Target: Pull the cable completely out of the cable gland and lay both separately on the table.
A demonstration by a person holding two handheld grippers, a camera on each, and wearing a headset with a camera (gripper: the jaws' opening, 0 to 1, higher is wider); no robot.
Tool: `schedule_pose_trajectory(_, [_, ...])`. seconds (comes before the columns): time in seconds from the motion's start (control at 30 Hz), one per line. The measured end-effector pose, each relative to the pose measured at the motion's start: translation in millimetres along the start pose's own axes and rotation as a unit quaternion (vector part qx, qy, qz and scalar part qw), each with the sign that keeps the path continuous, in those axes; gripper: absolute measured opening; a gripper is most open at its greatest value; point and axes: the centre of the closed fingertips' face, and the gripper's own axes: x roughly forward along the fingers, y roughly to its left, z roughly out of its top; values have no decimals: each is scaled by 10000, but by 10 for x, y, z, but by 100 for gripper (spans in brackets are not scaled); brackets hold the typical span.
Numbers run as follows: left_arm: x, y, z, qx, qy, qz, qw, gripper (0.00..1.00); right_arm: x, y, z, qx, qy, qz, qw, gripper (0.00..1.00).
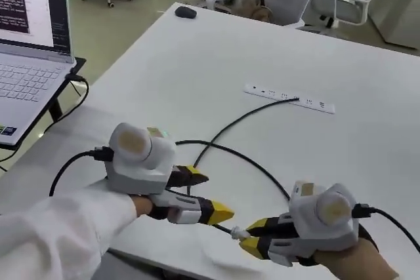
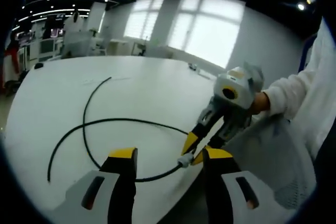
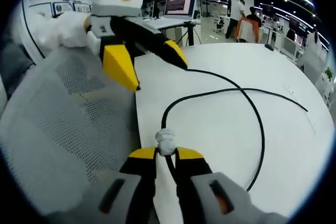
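The right gripper (image 3: 165, 153) is clenched on the white gland (image 3: 165, 141), which pokes out just past its yellow jaw tips at the table's near edge, its long axis in line with the jaws and pointing away from the hand. The black cable (image 3: 252, 108) is still in the gland, leaving its front end and curving away across the white table (image 3: 226, 145). In the head view the gland (image 1: 239, 233) sits between the two grippers, with the right gripper (image 1: 252, 235) pointing left at it. The left gripper (image 1: 216, 195) is just beside it with its jaws spread wide and nothing in them. The left gripper view looks along its own parted tips (image 2: 170, 155) at the gland (image 2: 184, 160), the cable (image 2: 89, 129) looping ahead. Both gripper views catch grey mesh (image 3: 63, 124) below the table edge. Farther off, the head view shows a power strip (image 1: 289, 98), a laptop (image 1: 26, 44) to the left and a mouse (image 1: 186, 12).
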Motion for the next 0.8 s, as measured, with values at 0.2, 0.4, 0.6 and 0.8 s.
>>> schedule_pose_trajectory(0.2, [20, -173, 44, 125, -94, -386, 9991, 47, -120, -16, 201, -34, -272, 95, 9996, 11])
schedule_pose_trajectory(0.4, [39, -279, 30, 289, -49, -656, 9974, 40, -214, 41, 316, -357, -417, 259, 9982, 11])
schedule_pose_trajectory(0.6, [52, -380, 52, 465, -128, -932, 9945, 34, -354, 94, 430, -657, -718, 515, 9939, 11])
schedule_pose_trajectory(0.8, [26, -530, 152, 633, -346, -1423, 9872, 26, -512, 154, 557, -914, -1086, 679, 9875, 11])
